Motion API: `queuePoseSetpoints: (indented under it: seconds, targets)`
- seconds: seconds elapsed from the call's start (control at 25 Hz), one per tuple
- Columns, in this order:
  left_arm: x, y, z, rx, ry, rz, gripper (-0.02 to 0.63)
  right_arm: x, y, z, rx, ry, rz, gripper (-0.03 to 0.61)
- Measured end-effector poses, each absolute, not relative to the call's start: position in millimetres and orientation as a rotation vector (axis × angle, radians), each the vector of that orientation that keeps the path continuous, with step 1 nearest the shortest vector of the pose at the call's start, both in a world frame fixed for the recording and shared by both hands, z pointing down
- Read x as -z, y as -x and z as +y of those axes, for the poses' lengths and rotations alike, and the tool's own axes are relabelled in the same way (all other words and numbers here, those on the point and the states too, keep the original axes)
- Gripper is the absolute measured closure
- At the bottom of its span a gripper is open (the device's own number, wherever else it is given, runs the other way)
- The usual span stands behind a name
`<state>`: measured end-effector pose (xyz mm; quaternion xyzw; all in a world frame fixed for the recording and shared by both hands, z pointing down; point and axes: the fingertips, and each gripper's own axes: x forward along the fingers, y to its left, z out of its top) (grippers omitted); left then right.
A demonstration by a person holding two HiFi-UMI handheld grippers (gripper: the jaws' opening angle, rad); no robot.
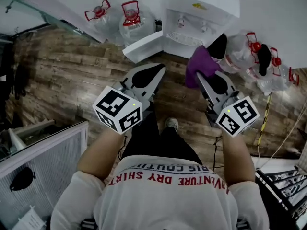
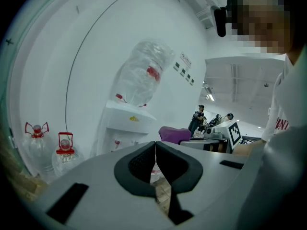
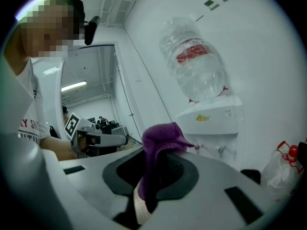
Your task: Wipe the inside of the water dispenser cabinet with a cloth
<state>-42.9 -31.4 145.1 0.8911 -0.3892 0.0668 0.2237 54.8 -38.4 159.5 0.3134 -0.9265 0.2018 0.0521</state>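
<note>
Field notes from beside the person. They stood facing a white plastic water dispenser (image 1: pixel 201 8) set against the white wall. A clear inverted water bottle (image 2: pixel 143 73) with a red label sat on top of it. The dispenser's white cabinet door (image 1: pixel 144 47) stood swung open toward the person's left, low over the brown wood-plank floor (image 1: pixel 67 75).

The right gripper (image 1: pixel 207 78), grey with black pads, was clamped on a purple terry cloth (image 1: pixel 200 63). The cloth bunched up above the jaw tips and trailed down between the pads. It was held in the air close in front of the dispenser's lower half, outside the cabinet.

The left gripper (image 1: pixel 154 72) had its jaws pressed together, the pads meeting along a thin line with nothing between them. It was held level with the right one, a little apart from it, tips pointing toward the open door.

Clear water jugs with red handles stood on the floor: a left pair of jugs (image 1: pixel 132 16) by the wall, and a right cluster of jugs (image 1: pixel 254 49) beside the dispenser.
</note>
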Motion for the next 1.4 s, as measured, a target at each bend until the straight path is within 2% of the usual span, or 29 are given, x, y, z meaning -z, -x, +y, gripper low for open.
queuePoseSetpoints:
  seconds: [0.36, 0.88, 1.08, 1.4]
  targets:
    - [-314, 82, -103, -0.262, -2.489, -1.111, 0.586, -323, -15, -98, -0.482, -0.977, -2.755, 0.515]
    - [-548, 93, -161, -0.366, -2.572, -1.049, 0.586, -548, 11, -154, -0.309, -0.908, -2.714, 0.515]
    - [-600, 92, -185, -0.426, -2.632, -1.022, 0.586, -612, 15, -182, -0.276, -0.898, -2.681, 0.515]
    - [-633, 92, -213, -0.442, -2.651, -1.010, 0.586, -663, 18, -221, -0.327, -0.955, -2.636, 0.515]
